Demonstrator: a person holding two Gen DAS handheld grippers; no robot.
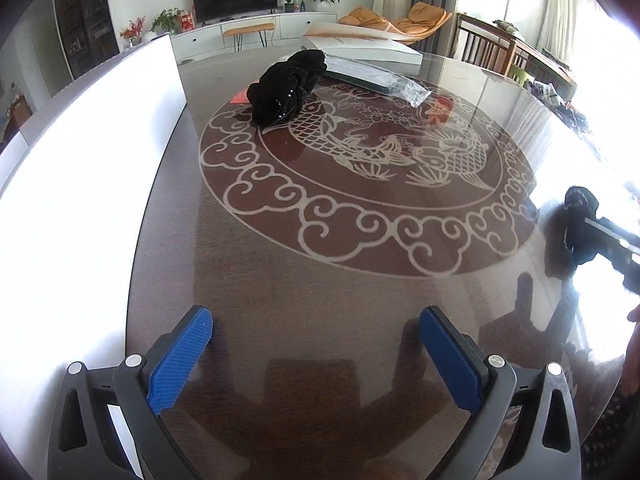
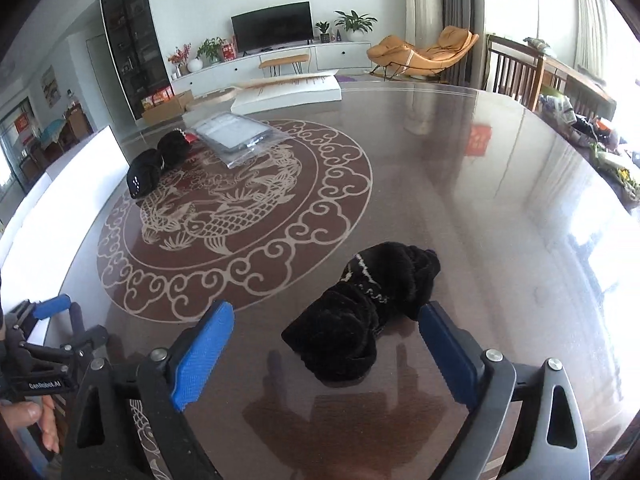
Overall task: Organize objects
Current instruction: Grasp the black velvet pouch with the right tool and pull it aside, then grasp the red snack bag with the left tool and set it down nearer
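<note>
Two black velvet scrunchies on glass worktop (image 2: 460, 168): near scrunchie (image 2: 360, 312) lies between right gripper (image 2: 326, 350) jaws, spread wide, pads clear of it, likely lined up for pickup. Far scrunchie (image 1: 286, 88) beside bagged item (image 1: 376, 76). Left gripper (image 1: 316, 354) jaws open, empty, idle.

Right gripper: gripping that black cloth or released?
Released. The right gripper stands open; its blue pads flank the black cloth bundle lying on the table.
</note>
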